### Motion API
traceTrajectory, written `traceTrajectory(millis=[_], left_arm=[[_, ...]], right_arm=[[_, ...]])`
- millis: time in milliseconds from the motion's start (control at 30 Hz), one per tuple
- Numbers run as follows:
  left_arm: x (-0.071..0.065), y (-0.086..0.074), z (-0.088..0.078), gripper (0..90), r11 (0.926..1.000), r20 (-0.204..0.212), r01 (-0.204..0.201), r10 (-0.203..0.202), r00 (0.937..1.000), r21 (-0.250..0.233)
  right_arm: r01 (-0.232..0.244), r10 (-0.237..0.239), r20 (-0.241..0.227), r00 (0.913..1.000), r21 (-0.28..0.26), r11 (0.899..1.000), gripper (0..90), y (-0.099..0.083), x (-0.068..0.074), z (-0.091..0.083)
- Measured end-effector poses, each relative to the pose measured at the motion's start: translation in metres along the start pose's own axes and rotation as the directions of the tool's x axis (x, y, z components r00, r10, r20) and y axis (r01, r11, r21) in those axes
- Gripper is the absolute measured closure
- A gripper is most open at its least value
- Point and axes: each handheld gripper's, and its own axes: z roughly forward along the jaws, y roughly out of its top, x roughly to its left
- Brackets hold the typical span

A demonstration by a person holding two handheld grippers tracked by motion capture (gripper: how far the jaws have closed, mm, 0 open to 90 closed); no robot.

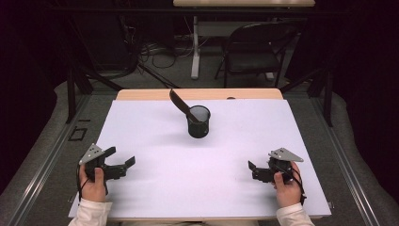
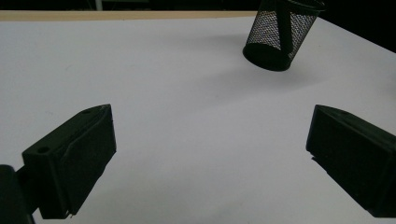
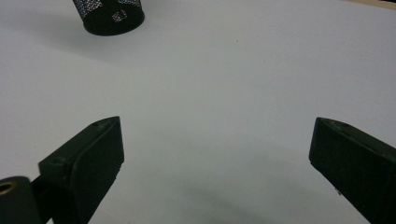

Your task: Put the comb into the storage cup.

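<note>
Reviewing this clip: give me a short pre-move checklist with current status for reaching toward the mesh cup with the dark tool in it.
1. Left gripper jaws open, nothing held: ok.
2. Right gripper jaws open, nothing held: ok.
3. Mesh cup upright on the white sheet: ok.
4. Dark tool sits in the cup, leaning toward the far left: ok.
5. Bare sheet between both grippers and the cup: ok.
6. What kind of tool it is: cannot tell.

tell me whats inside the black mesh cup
A dark flat tool stands inside the mesh cup, leaning left with its handle above the rim. Its lower end is hidden by the mesh wall.
</note>
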Motion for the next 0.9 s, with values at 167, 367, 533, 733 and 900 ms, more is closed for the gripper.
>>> traceTrajectory(millis=[167,367,533,733,900], left_arm=[[0.0013,-0.0004,0.0001,1.8,1.0,-0.001,0.004,-0.004,1.0,-0.001],[0.0021,-0.001,0.0004,1.8,1.0,-0.001,0.007,-0.007,1.0,0.003],[0.0025,-0.0013,0.0003,1.8,1.0,-0.003,0.008,-0.008,1.0,0.005],[0.0027,-0.0017,0.0009,1.8,0.9999,-0.002,0.01,-0.009,1.0,0.006],[0.0028,-0.0019,0.001,1.8,0.9999,0.001,0.01,-0.01,1.0,0.005]], right_arm=[[0.0,0.0,-0.002,1.0,0.004,1.0,3.0,-0.0002,0.0002,0.0002],[0.001,-0.001,-0.005,1.0,0.003,1.0,3.0,-0.0005,0.0012,0.0013],[0.002,-0.002,-0.009,1.0,0.007,1.0,3.0,-0.0004,0.0018,0.0008],[0.007,-0.007,-0.009,0.9999,0.005,1.0,3.0,-0.0006,0.002,0.0017],[0.008,-0.008,-0.012,0.9999,0.007,1.0,3.0,-0.0006,0.0028,0.0018]])
